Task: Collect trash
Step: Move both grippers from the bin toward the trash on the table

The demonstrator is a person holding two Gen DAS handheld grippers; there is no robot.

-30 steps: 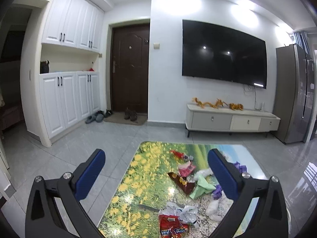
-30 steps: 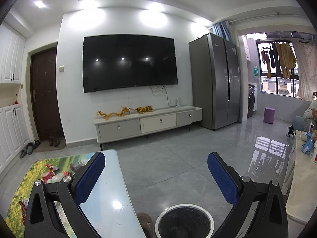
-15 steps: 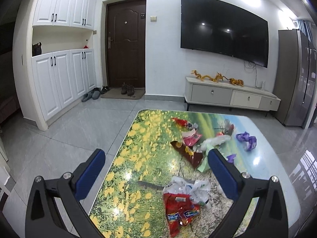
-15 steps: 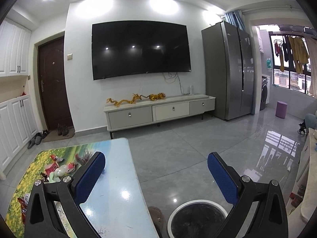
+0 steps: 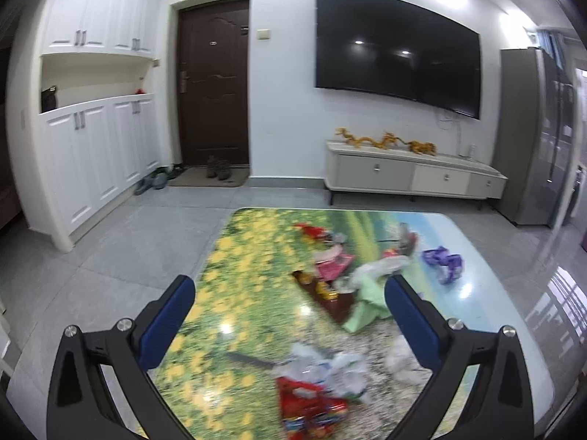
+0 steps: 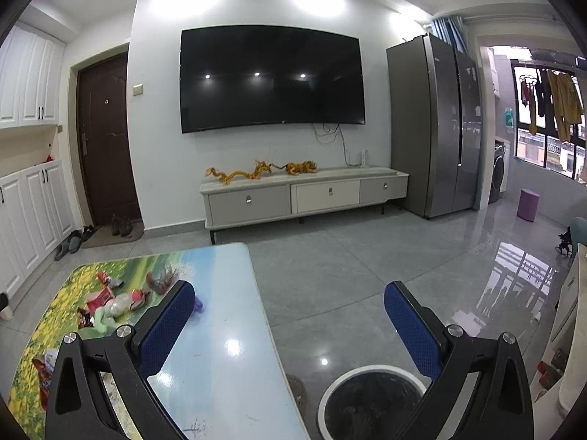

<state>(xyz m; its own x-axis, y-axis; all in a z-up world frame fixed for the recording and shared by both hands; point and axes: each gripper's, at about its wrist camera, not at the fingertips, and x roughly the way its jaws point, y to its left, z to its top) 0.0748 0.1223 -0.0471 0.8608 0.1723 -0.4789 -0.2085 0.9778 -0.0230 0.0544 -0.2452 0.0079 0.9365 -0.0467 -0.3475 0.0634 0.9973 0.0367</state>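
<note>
Trash (image 5: pixel 341 293) is lying scattered over the flower-printed counter (image 5: pixel 227 271): a red wrapper (image 5: pixel 312 409) nearest, crumpled white plastic (image 5: pixel 330 363) touching it, a green bag (image 5: pixel 367 304) and a purple scrap (image 5: pixel 442 262) farther off. Left tool (image 5: pixel 290 324) is hovering above it, jaws spread wide, gripping nothing. Right tool (image 6: pixel 290 324) is hanging equally wide, empty, over the counter's edge and a round bin (image 6: pixel 370 399) standing on the floor.

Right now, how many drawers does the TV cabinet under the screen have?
3, in one row along the TV cabinet: left drawer, middle drawer, right drawer. None look hidden.
</note>
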